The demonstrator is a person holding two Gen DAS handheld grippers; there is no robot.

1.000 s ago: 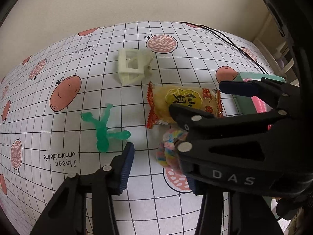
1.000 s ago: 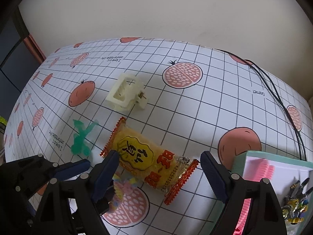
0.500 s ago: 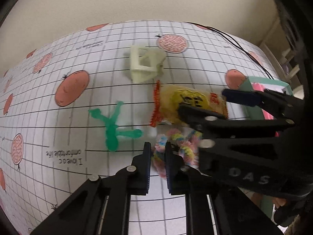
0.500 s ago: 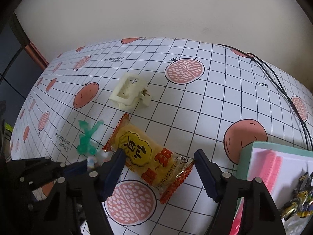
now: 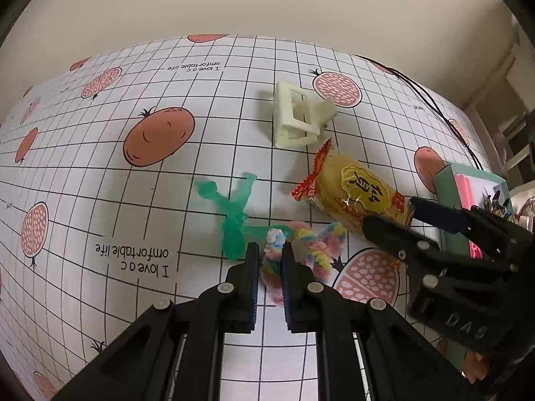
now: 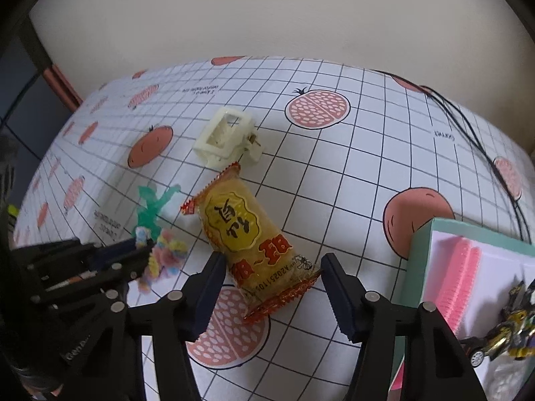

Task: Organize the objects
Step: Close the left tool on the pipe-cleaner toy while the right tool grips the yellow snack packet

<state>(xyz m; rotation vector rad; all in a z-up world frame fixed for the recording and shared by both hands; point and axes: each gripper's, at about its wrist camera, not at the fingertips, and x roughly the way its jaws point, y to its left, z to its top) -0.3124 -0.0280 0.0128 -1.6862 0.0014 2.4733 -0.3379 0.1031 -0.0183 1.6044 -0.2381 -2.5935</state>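
Left tool (image 5: 270, 260) clamped on fuzzy pastel loop (image 5: 302, 245), near green figure (image 5: 234, 210). Right tool (image 6: 271, 284) closing around yellow snack packet (image 6: 249, 240), left pad touching, right pad apart.

Around the snack pack (image 6: 249, 244): bare cloth (image 6: 334, 180) on its far right gives passage; clip (image 6: 227, 140) touches its far end, box (image 6: 421, 250) blocks right, green figure (image 6: 152, 207) and fuzzy toy (image 6: 165, 259) crowd left.

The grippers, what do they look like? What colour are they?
Both the left gripper and the right gripper are black plastic. Each has two long fingers, silver round screws, and dark blue ridged pads at the tips. One body has raised letters on it.
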